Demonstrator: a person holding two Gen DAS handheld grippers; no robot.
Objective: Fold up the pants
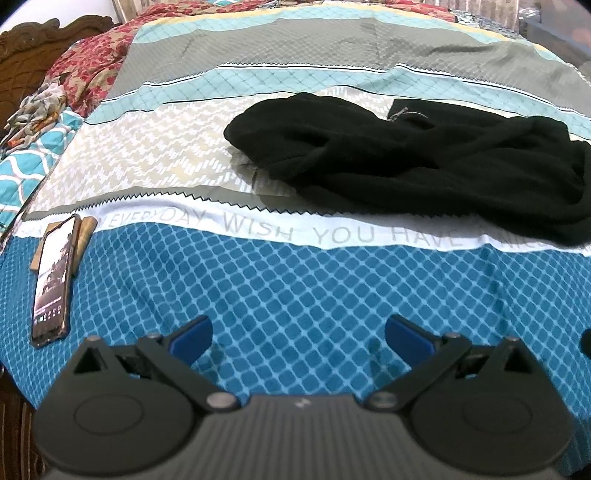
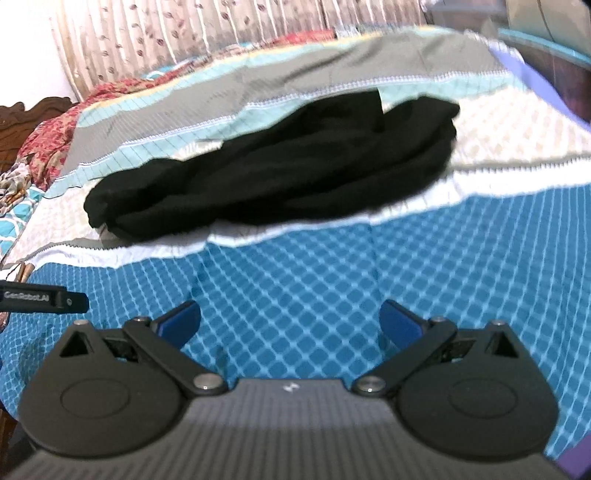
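Observation:
Black pants (image 1: pixel 406 162) lie crumpled in a heap on the patterned bedsheet (image 1: pixel 295 295), ahead and to the right in the left wrist view. They also show in the right wrist view (image 2: pixel 273 173), ahead at centre. My left gripper (image 1: pixel 298 338) is open and empty, hovering over the blue part of the sheet, well short of the pants. My right gripper (image 2: pixel 290 323) is open and empty, also over the blue part and short of the pants. The left gripper's body (image 2: pixel 44 301) shows at the left edge of the right wrist view.
A phone (image 1: pixel 53 280) lies on the sheet at the left, with a wooden object (image 1: pixel 83 236) beside it. A red floral quilt (image 1: pixel 92 62) and crumpled cloth (image 1: pixel 33 110) sit at the far left by a wooden headboard (image 1: pixel 22 44). A curtain (image 2: pixel 221 29) hangs behind.

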